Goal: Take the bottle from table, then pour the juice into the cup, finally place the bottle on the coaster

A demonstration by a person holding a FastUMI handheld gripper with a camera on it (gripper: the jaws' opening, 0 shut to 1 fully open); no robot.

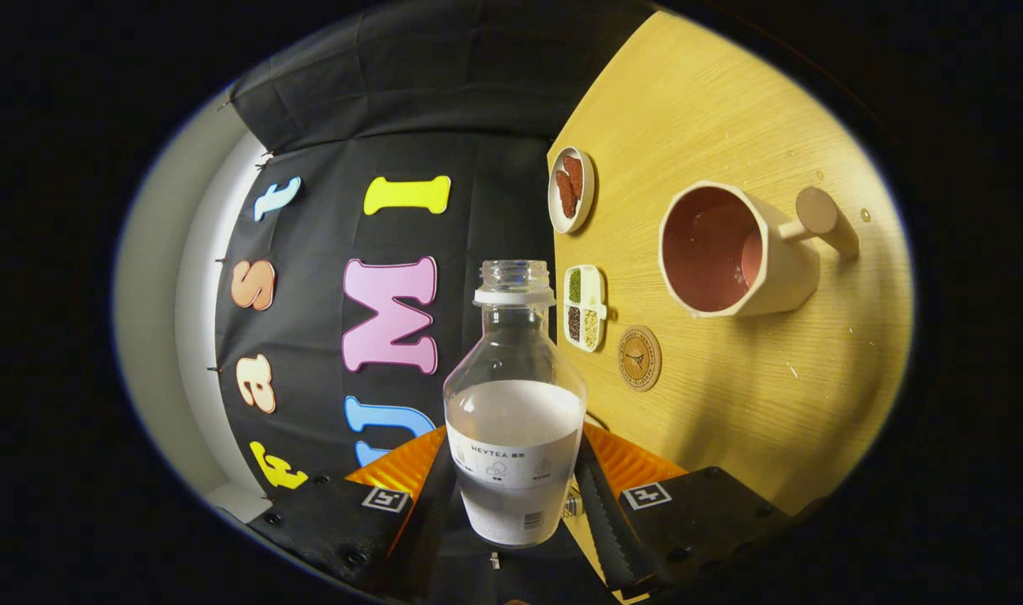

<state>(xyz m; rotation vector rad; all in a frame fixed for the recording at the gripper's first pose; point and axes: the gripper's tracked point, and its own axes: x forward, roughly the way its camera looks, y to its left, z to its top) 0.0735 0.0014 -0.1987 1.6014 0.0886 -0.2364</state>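
Black cloth wall of the booth fills the backdrop beyond the claw, and the light wooden surface (730,101) shows tilted way over, running up the right side past the fingers, so the whole view is rolled sideways.

Biggest thing out there is the cup (734,250), a cream faceted one with a reddish-brown inside and a round-ended handle. It's off to the right and well beyond the fingers, with its mouth turned toward the camera. Can't really tell if there's any liquid in it.

Then the bottle (514,403), clear with no cap, white collar ring at the neck and a label band around the lower body. It's sitting right between the fingers of the claw (515,496), which is clenched onto the bottle from both sides. Cloudy whitish juice fills roughly the lower half.

Smaller stuff: a round wooden coaster (640,358) lies on the surface just ahead and to the right of the bottle, nearer to the claw than the cup is. Just beside the coaster there's a small divided tray (585,307) with green, dark and pale bits in its compartments, and farther out a little oval dish (571,190) with reddish-brown pieces.
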